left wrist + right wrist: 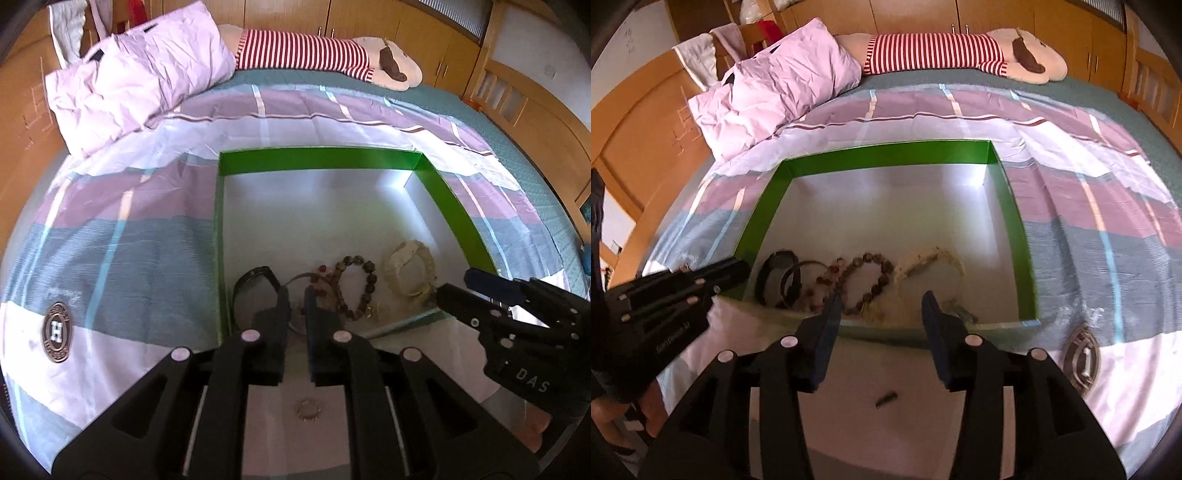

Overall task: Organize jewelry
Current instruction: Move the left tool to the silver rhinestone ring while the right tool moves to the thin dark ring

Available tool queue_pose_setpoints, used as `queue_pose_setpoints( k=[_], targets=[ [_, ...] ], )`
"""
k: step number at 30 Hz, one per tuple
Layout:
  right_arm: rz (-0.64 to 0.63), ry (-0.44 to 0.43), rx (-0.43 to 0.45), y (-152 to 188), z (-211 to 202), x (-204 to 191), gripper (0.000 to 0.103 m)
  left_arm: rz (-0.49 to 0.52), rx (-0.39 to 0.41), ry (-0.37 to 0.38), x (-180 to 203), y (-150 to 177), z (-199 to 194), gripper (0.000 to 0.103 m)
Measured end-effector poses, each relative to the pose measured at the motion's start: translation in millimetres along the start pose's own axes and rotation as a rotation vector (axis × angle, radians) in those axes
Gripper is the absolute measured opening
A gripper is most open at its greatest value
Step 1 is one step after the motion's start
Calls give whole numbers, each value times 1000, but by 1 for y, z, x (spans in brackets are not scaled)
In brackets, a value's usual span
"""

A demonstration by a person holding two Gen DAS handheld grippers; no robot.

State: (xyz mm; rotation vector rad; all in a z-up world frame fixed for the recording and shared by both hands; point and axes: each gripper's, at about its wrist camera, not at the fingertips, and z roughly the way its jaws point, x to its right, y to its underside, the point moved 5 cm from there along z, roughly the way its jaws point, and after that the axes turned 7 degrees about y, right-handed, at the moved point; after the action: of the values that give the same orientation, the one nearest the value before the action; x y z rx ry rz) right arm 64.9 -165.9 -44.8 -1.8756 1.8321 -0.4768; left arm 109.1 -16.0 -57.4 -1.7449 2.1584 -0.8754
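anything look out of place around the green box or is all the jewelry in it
Not all of it. The bracelets lie in a row inside the green box, but a small beaded ring sits on the bedsheet outside its near wall, below the left claw.

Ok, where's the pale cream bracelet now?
Inside the green box, near its front wall: the cream bracelet lies rightmost in the row, beside the brown bead bracelet.
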Motion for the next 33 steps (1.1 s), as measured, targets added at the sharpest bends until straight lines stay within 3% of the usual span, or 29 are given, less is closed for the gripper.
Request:
queue_pose_setpoints(
  k=[3,6,9,26,33],
  targets=[
    [-14,26,-35,17,-8,1,46,-12,5,-19,-2,18,-18,10],
    [-16,-1,-100,34,-6,-2,46,-33,-46,-1,-1,43,-25,16],
    [-45,26,-144,44,4,-5,46,-21,-86,-4,-1,57,-21,16],
    [-48,186,-324,71,50,17,46,-45,-136,-33,-12,67,-11,27],
    [61,86,-304,63,36,37,46,-73,-186,-40,-22,73,0,32]
  ],
)
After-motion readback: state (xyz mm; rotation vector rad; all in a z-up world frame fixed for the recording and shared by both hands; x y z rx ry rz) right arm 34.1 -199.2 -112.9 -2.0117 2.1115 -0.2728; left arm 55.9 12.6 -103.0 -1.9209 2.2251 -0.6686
